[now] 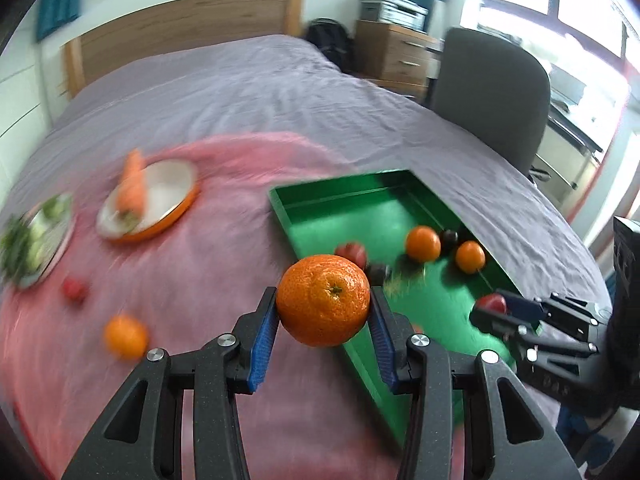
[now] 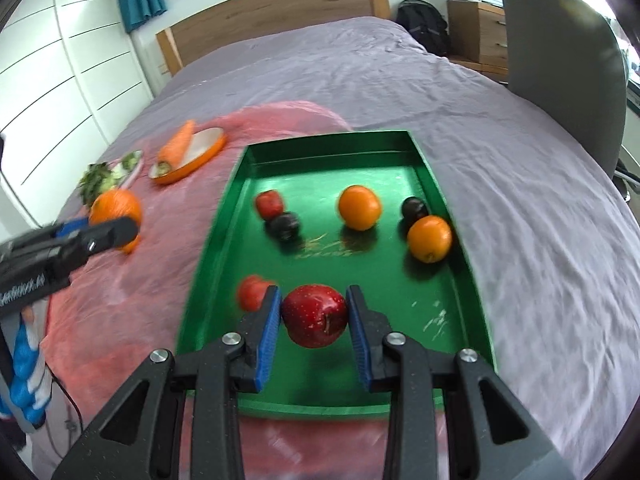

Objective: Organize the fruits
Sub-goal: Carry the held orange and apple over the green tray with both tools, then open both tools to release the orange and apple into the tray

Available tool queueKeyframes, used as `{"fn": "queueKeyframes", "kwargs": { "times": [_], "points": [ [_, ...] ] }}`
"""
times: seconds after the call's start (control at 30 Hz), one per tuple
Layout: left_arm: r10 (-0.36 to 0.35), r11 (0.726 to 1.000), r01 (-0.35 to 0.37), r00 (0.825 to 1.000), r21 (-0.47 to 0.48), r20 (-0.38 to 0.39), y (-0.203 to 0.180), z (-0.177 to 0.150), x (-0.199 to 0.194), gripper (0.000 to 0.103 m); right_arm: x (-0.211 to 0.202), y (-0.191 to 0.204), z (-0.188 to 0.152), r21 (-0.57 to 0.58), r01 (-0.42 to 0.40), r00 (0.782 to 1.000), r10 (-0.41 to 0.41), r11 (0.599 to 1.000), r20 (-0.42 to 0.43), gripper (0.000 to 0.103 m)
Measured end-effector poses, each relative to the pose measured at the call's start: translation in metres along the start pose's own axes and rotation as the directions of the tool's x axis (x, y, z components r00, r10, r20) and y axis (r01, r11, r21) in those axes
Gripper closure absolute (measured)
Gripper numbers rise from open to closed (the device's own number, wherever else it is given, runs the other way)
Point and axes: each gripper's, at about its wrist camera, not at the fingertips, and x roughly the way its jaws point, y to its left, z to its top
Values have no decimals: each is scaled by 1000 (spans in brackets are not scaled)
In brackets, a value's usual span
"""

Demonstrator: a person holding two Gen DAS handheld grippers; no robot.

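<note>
- Right, my left gripper (image 1: 323,309) has its jaws pinched on a large orange (image 1: 323,300), which I'm carrying above the pink cloth (image 1: 208,264), just beside the near-left wall of the green tray (image 2: 256,162).
- My right gripper (image 2: 314,316) is over the tray's near end with a red apple (image 2: 315,315) between its blue pads (image 2: 269,334); both pads touch the apple, so I judge it gripped, not released.
- To do this well, I'd bring the orange in over the tray wall before lowering, pick a bare patch of green floor away from the fruit already there, and part the jaws only when it sits low, since round fruit will likely roll.
- I'd put the apple down first, or keep the two grippers well apart, so they don't meet over the tray.
- Counting inside the tray from the right wrist view: two oranges, two dark plum-like fruits, and two small red fruits, plus the held apple above it.
- On the cloth, from the left wrist view: one small orange (image 1: 125,338) and one small red fruit (image 1: 74,289).
- Two plates lie beyond: one with a carrot (image 2: 178,144), one with greens (image 2: 108,176).
</note>
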Motion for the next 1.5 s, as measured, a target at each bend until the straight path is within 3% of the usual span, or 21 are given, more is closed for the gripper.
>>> {"fn": "queueKeyframes", "kwargs": {
  "times": [0.23,0.6,0.77,1.33,1.37,1.47,1.5],
  "points": [
    [-19,999,21,998,40,-55,3,48,70,64,45,-17,20,33,10,999,-8,999,-39,58],
    [8,998,6,979,67,-202,-10,79,137,64,65,-28,33,52,21,991,-14,998,-131,58],
    [17,997,2,970,78,-244,-13,82,151,64,73,-22,33,33,17,988,-12,999,-156,58],
    [31,997,-11,960,75,-280,-11,81,165,64,80,-18,36,35,36,982,-29,999,-184,56],
    [31,997,-10,959,76,-281,-11,82,165,64,81,-18,37,34,36,982,-29,999,-184,54],
    [43,996,-19,958,86,-284,-12,82,165,64,78,-18,38,32,42,984,-36,999,-177,23],
    [40,996,-17,958,85,-285,-12,82,165,64,77,-18,38,32,43,984,-37,999,-175,22]
  ]
}}
